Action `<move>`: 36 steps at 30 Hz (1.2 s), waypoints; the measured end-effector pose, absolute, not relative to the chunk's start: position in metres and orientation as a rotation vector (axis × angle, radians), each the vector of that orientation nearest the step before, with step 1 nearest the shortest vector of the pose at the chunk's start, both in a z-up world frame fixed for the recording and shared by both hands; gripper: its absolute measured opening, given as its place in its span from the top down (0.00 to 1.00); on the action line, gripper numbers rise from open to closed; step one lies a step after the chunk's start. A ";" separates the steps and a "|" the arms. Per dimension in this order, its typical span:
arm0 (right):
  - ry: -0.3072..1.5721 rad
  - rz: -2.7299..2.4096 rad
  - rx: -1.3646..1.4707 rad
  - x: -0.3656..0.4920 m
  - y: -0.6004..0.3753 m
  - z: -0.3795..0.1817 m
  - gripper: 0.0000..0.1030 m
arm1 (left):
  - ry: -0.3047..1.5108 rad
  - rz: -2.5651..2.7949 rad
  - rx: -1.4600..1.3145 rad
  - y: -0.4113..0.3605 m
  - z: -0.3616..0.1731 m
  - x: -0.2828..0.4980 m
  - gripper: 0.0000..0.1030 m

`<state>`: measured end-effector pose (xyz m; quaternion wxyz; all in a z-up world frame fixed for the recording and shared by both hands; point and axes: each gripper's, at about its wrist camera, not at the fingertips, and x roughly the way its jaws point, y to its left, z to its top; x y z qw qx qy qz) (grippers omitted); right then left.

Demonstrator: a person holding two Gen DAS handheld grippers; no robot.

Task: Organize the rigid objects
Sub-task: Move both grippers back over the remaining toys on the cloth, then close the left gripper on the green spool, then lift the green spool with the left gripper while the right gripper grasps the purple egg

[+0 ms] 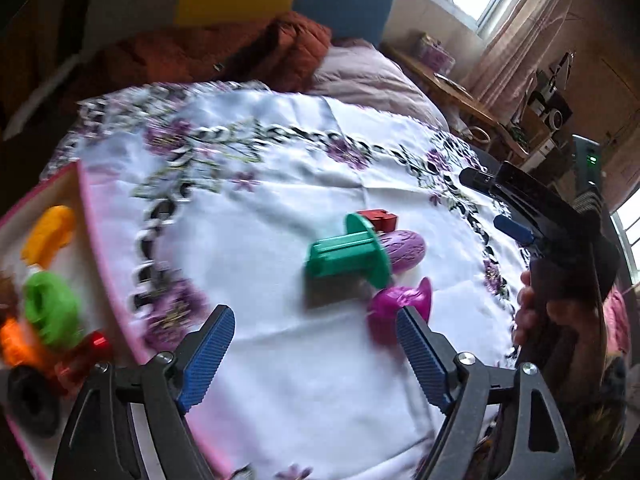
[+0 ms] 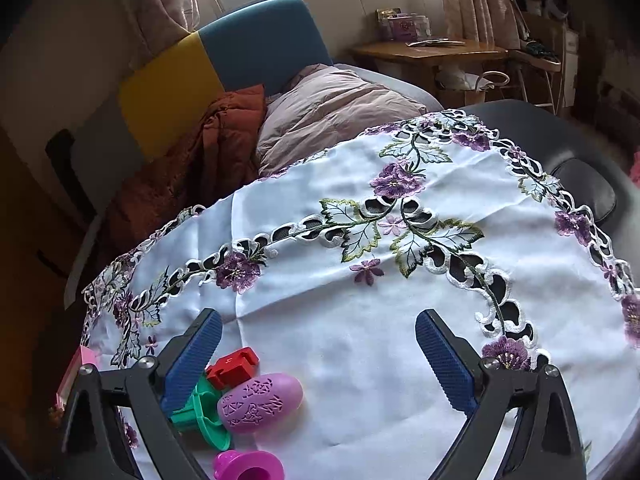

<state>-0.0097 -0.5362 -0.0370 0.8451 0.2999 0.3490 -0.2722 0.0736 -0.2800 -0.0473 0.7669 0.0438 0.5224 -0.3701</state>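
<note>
Both grippers, left (image 1: 316,354) and right (image 2: 318,354), are held wide open, empty; several toys are binned in tray (image 1: 100,248), four pieces (image 1: 348,256) are left on cloth

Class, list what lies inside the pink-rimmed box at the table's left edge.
Inside the pink-rimmed box: a yellow piece, a green ring, an orange piece, a shiny red piece and a black ring. Its bottom is mostly covered.

No text, label or number can be read in either view. The purple egg (image 2: 260,404) bears embossed patterns, and the red block (image 2: 233,366) a faint mark, neither legible.
</note>
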 end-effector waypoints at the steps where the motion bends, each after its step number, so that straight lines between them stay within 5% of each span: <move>1: 0.736 -0.573 0.640 -0.010 -0.537 -0.037 0.05 | 1.147 -0.805 0.090 -0.287 -0.051 0.078 0.17; 9: 0.740 -0.562 0.678 -0.010 -0.542 -0.040 0.05 | 1.236 -0.774 0.032 -0.325 -0.073 0.106 0.06; 18: 0.739 -0.542 0.694 -0.009 -0.542 -0.041 0.05 | 1.306 -0.757 0.032 -0.357 -0.095 0.123 0.05; 20: 0.739 -0.542 0.697 -0.009 -0.542 -0.041 0.05 | 1.322 -0.747 0.031 -0.361 -0.102 0.125 0.07; 23: 0.741 -0.546 0.695 -0.009 -0.542 -0.042 0.05 | 1.280 -0.749 0.081 -0.364 -0.100 0.120 0.38; 36: 0.803 -0.497 0.725 -0.002 -0.544 -0.057 0.04 | 1.177 -0.783 0.145 -0.314 -0.076 0.099 0.38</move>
